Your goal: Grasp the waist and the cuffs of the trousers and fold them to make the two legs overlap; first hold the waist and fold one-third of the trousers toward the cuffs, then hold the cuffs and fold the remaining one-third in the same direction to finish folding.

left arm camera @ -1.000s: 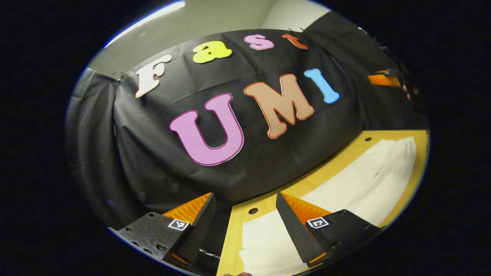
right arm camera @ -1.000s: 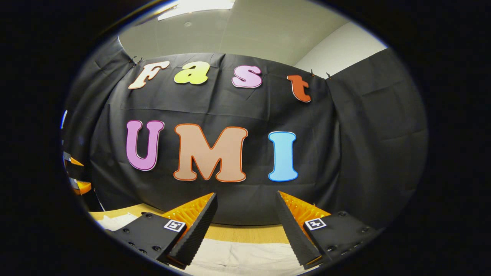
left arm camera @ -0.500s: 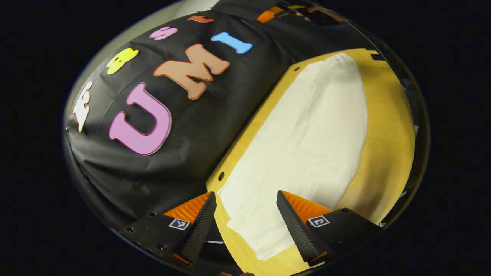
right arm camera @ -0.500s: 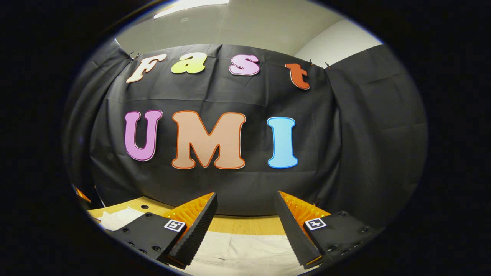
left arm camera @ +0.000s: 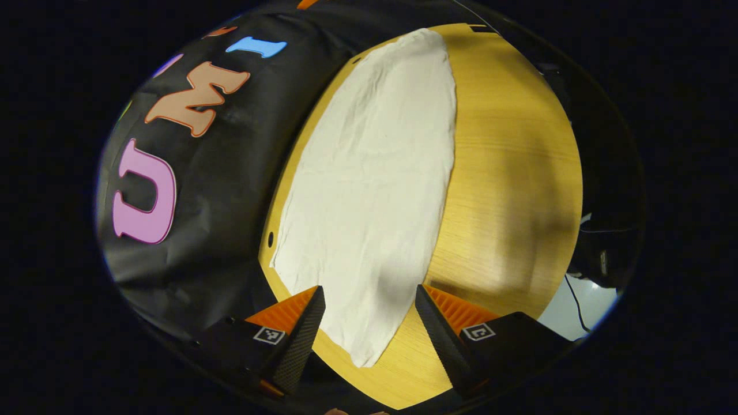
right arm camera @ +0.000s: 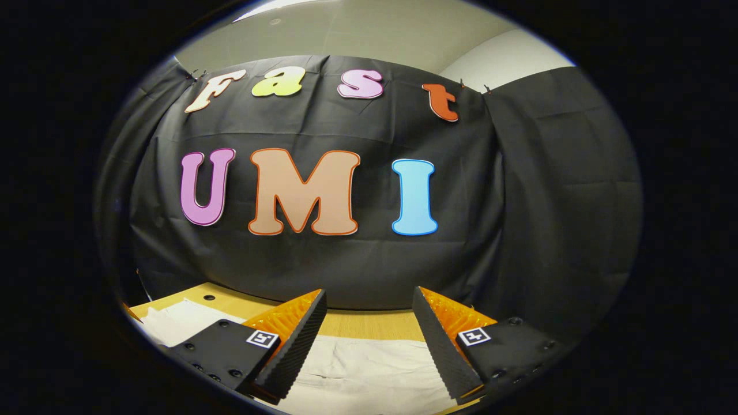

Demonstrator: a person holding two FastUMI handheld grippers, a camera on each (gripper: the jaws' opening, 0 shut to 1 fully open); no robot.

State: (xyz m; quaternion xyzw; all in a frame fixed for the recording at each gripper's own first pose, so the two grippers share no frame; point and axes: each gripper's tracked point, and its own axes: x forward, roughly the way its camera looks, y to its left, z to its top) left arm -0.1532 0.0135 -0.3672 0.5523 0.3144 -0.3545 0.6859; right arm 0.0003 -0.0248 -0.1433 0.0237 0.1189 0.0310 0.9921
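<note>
Swinging down since the earlier frame, our left gripper [left arm camera: 369, 314] now looks along the cream cloth trousers [left arm camera: 375, 184], laid flat lengthwise on the yellow wooden bench [left arm camera: 507, 173]. Jaws apart, empty, straddling the near end, likely lining up a grasp. Right gripper [right arm camera: 369, 323] hovers over the trousers, jaws apart, empty.

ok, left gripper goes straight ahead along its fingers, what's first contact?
Most likely the white trousers lying on the wooden table: the open left gripper points down at the cloth's near end, nothing between. Depth is unclear.
</note>
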